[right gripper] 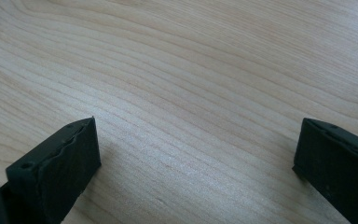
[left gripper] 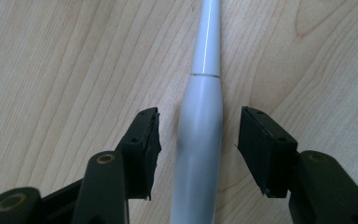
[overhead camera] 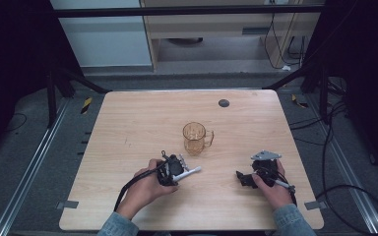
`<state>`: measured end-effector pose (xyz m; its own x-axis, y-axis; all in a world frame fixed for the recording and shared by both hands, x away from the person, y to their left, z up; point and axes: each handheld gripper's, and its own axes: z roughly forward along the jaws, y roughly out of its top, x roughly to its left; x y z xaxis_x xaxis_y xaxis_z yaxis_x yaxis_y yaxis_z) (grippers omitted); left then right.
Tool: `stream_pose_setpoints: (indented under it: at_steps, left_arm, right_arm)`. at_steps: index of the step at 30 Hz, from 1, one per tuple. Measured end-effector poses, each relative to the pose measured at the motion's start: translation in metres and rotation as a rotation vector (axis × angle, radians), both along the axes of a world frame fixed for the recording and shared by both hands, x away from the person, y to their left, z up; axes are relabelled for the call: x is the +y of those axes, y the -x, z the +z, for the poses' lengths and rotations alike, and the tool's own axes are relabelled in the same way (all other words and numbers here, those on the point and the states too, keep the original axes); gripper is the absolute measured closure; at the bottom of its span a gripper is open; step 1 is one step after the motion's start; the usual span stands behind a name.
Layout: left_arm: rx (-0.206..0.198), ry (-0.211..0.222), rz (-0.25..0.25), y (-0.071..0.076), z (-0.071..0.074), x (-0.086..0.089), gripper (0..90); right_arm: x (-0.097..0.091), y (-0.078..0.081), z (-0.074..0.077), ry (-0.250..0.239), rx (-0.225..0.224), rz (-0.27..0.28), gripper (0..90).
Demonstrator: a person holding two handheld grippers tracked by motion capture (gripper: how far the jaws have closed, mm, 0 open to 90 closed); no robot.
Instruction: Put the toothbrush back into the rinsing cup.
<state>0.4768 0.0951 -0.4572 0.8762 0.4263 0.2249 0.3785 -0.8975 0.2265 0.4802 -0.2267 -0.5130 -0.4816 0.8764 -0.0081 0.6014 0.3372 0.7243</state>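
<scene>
At a wooden table [overhead camera: 128, 123], the left gripper [left gripper: 199, 140] straddles a white pen-like stick [left gripper: 200, 135] lying flat on the boards, its jaws narrowed around the shaft with slim gaps on both sides, not yet gripping. The stick's tip points toward 2 o'clock, at an amber glass mug [overhead camera: 195, 138] standing nearby. The right gripper [right gripper: 196, 158] rests at 3 o'clock of the left, jaws wide over bare wood.

White tool [left gripper: 200, 140]: we found both ends cut off by the left gripper view's edges; near part blurred. Its kind we could not tell. From above, the left gripper [overhead camera: 173, 172] hid its rear.
</scene>
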Motion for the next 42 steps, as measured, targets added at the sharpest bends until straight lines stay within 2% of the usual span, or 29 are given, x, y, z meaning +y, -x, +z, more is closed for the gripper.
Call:
stream_pose_setpoints:
  at_steps: [17,32,42]
  left_arm:
    - [0.017,-0.016,0.003,-0.0034,-0.0033,-0.0006,51.0]
    - [0.031,-0.007,0.005,-0.0049,-0.0043,-0.0006,54.6]
    - [0.047,-0.012,0.002,-0.0065,-0.0057,0.0021,60.6]
  right_arm:
    - [0.0000,0.0000,0.0000,0.000,0.000,0.000,0.4]
    - [0.0000,0.0000,0.0000,0.000,0.000,0.000,0.3]
    - [0.0000,0.0000,0.0000,0.000,0.000,0.000,0.4]
